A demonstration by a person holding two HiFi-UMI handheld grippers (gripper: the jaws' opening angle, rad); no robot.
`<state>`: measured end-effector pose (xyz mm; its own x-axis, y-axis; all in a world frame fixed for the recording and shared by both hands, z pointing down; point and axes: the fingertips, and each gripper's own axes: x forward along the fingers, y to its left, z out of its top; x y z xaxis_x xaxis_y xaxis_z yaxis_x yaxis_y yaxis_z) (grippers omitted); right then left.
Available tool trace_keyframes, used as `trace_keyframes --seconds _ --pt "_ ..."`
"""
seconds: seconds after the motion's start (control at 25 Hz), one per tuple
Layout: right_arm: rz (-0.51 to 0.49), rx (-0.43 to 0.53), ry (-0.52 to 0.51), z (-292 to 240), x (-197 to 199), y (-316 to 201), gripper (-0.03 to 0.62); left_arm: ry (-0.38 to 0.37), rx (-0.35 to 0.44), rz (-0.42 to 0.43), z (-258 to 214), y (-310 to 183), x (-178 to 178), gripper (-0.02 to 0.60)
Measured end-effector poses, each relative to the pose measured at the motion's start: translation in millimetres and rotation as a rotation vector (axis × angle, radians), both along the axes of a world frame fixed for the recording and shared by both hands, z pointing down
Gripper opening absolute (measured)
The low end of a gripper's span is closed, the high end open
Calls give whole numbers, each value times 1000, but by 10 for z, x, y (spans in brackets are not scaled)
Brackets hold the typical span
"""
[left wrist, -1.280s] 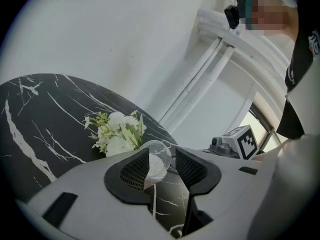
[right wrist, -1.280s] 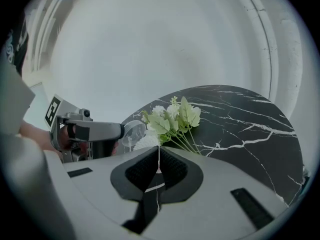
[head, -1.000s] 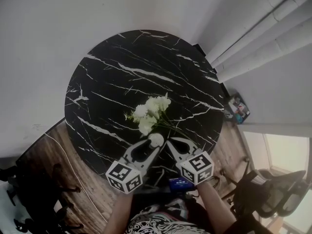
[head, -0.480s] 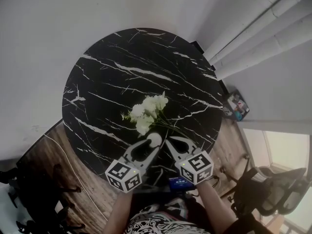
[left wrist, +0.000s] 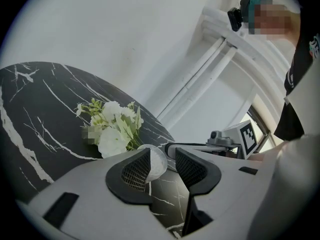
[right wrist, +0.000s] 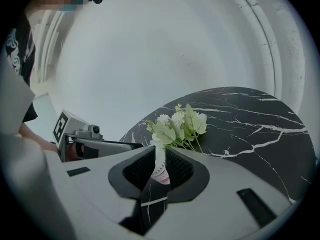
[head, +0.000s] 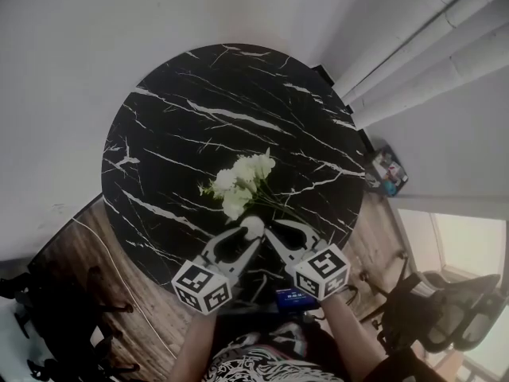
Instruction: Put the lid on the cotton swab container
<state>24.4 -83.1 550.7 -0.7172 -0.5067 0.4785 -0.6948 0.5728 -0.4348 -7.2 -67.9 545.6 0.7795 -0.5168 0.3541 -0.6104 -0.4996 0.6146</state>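
Observation:
My left gripper point(head: 246, 235) is shut on a round, clear lid point(head: 254, 227), which stands on edge between its jaws point(left wrist: 153, 163) just above the table's near edge. My right gripper point(head: 277, 235) is shut on a small white cotton swab container point(right wrist: 160, 170) with a printed label, held upright. The container cannot be made out in the head view. The two grippers point at each other, tips almost touching, with the lid close to the container. In the left gripper view the right gripper point(left wrist: 186, 146) shows just beyond the lid.
A bunch of white artificial flowers point(head: 241, 182) with green stems lies on the round black marble table point(head: 199, 102), just beyond the grippers. Wooden floor, a dark chair point(head: 445, 317) at the right and white walls surround the table.
The right gripper has edged a little left toward the left gripper and the lid. Both holds are unchanged.

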Motion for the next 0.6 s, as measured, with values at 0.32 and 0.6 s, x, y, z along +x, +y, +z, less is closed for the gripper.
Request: trace_keyframes --seconds 0.32,0.6 --pt "-7 -2 -17 1 -41 -15 52 -1 4 2 -1 -6 0 157" --pt "-14 -10 13 58 -37 -26 54 -2 5 2 11 -6 5 156"
